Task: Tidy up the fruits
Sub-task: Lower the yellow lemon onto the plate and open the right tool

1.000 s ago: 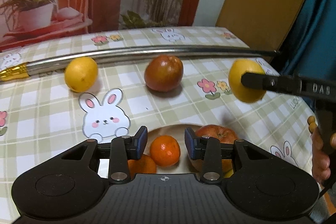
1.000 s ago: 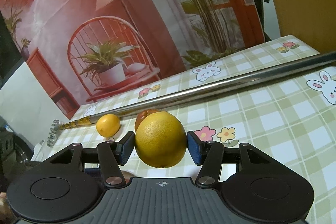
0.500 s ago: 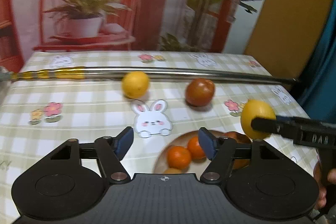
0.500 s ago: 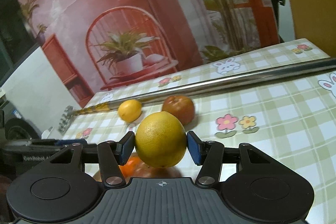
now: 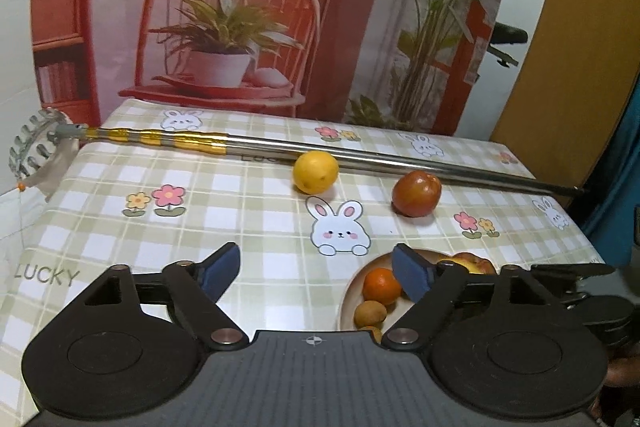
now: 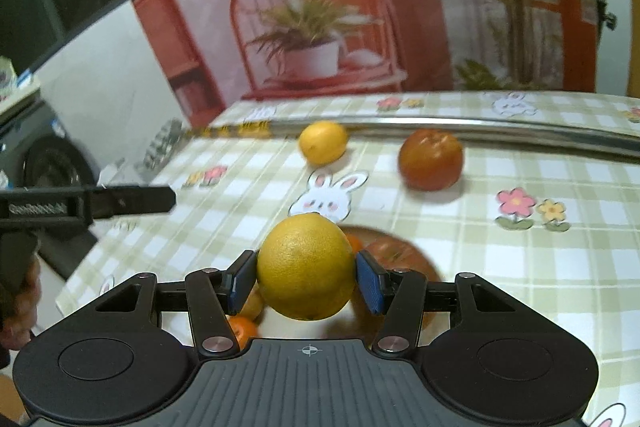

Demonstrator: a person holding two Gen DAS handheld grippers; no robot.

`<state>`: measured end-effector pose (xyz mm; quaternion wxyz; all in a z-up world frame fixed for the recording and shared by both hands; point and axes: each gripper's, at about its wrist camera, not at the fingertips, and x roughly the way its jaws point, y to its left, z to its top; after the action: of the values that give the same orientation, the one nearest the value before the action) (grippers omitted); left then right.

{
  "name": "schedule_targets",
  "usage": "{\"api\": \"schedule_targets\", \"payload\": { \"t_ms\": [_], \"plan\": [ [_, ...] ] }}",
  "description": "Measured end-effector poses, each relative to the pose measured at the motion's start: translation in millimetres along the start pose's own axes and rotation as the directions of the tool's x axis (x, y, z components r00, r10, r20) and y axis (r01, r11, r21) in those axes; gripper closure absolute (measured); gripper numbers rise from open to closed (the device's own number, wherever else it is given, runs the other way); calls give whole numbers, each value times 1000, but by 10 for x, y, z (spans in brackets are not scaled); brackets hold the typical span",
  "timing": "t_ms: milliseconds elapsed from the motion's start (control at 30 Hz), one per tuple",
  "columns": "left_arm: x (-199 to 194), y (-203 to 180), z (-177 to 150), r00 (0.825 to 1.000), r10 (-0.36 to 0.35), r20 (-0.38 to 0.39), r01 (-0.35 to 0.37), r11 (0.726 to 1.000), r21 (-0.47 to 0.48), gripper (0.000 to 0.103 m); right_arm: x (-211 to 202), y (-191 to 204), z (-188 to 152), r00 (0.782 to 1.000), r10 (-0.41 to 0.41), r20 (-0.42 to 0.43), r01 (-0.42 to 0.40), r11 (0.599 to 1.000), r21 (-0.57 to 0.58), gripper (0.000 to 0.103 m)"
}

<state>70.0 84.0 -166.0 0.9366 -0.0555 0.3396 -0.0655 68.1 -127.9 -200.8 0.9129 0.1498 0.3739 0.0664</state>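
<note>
Fingers [image 6: 244, 285] of my right gripper [image 6: 306, 283] are pressed on both sides of a big yellow citrus fruit [image 6: 306, 267] and hold it in the air above the plate [image 6: 424, 267]. My left gripper [image 5: 316, 273] has its jaws opening now, already wide, and I see nothing between them, only the cloth under.

I take the plate as my landmark. It lies on the bench [image 5: 240, 203], which carries a green checked cloth with rabbits and flowers. Behind the plate, far across the bench, lies a long metal pole [image 5: 360, 157] with a gold-coloured part at one end; it goes almost from one side of the bench to the other. Between the plate and the pole I see a dark red round fruit [image 5: 417, 193], and near it a smaller yellow fruit [image 5: 316, 172], which lies just beside the pole; I cannot tell if they touch. A printed rabbit [image 5: 339, 227] is on the cloth just behind the plate rim.

On the plate itself I see a reddish apple [image 5: 474, 263], partly hidden by my left fingers [image 5: 412, 277], then a small orange [image 5: 382, 286], and in front of it a little brownish fruit [image 5: 370, 314].
</note>
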Motion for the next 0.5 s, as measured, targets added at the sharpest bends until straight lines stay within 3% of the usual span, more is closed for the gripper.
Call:
{"api": "schedule_targets", "payload": {
  "t_ms": [300, 500],
  "plan": [
    [-71, 138, -62, 1000, -18, 23, 19, 997, -71, 15, 246, 205, -55, 993, -19, -112, 12, 998, -69, 53],
    [-47, 125, -73, 1000, -18, 21, 19, 998, -61, 15, 353, 241, -76, 987, -28, -156, 14, 996, -88, 53]
  ]
}}
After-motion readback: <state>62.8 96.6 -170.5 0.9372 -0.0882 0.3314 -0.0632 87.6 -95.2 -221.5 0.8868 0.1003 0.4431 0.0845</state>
